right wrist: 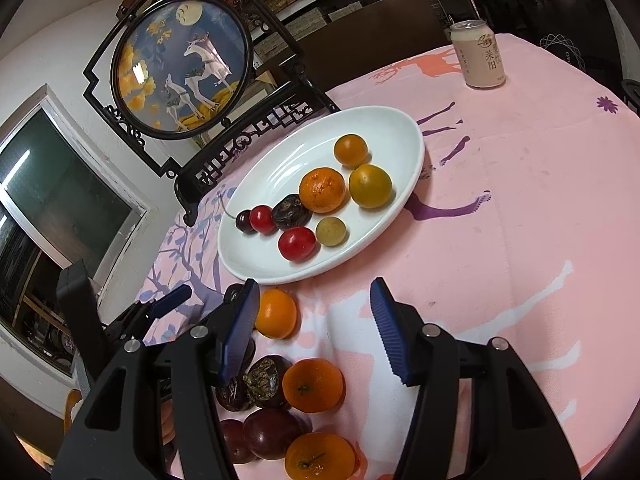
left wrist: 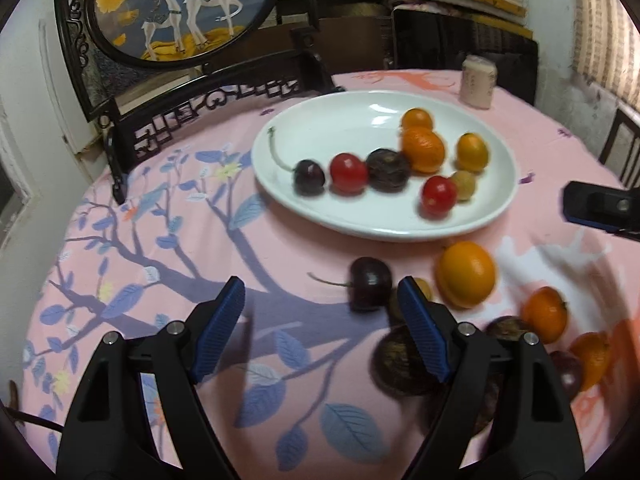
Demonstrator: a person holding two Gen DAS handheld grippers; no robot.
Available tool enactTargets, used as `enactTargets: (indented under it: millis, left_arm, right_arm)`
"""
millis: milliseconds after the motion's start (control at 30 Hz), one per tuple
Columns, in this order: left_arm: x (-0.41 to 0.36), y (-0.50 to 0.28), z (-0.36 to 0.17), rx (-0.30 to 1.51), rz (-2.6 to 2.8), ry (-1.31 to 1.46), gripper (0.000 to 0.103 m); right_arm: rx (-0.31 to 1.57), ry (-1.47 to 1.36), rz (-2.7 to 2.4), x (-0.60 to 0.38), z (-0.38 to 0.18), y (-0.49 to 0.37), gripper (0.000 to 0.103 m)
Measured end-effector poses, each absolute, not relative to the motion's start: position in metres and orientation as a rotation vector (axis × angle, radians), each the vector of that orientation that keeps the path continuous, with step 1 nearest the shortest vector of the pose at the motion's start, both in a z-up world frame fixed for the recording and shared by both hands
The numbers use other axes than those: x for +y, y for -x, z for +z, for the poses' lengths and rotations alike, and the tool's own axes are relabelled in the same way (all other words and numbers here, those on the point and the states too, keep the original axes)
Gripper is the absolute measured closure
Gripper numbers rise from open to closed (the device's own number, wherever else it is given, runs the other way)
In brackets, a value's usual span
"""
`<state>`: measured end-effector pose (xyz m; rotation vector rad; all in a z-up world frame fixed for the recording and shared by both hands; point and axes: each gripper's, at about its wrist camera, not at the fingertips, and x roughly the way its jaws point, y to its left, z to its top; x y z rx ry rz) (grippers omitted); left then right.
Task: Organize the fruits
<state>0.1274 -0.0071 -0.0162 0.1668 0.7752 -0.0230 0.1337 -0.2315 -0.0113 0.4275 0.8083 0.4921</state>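
Note:
A white oval plate on the pink tablecloth holds several fruits: oranges, red tomatoes, dark cherries, a dark wrinkled fruit. Loose fruits lie in front of it: a dark cherry, a kumquat, tangerines, wrinkled passion fruits and plums. My left gripper is open and empty, just left of the loose cherry. My right gripper is open and empty, above the loose pile; its tip shows in the left wrist view.
A framed deer painting on a dark carved stand stands behind the plate. A pale drink can stands at the far side of the round table. A window is at the left.

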Motion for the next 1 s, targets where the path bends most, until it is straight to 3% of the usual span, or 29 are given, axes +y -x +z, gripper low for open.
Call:
enactTargets:
  millis: [267, 533, 600, 700, 767, 1000]
  left_arm:
    - [0.039, -0.131, -0.008, 0.796, 0.062, -0.030, 0.023]
    - [-0.005, -0.128, -0.018, 0.753, -0.008, -0.210, 0.024]
    - [-0.008, -0.134, -0.019, 0.762, -0.031, -0.213, 0.030]
    - [-0.009, -0.143, -0.025, 0.799, -0.075, -0.197, 0.051]
    - [-0.008, -0.148, -0.028, 0.830, -0.098, -0.178, 0.071]
    - [0.001, -0.154, -0.028, 0.832, -0.117, -0.116, 0.075]
  right_arm:
    - [0.811, -0.415, 0.500, -0.228, -0.012, -0.133, 0.045]
    - [0.814, -0.371, 0.513, -0.217, -0.013, -0.130, 0.045]
    - [0.817, -0.366, 0.515, -0.216, -0.014, -0.130, 0.045]
    - [0.823, -0.362, 0.519, -0.214, -0.016, -0.131, 0.045]
    - [0.826, -0.359, 0.523, -0.212, -0.016, -0.131, 0.045]
    - [0.865, -0.332, 0.586, -0.191, -0.021, -0.131, 0.045]
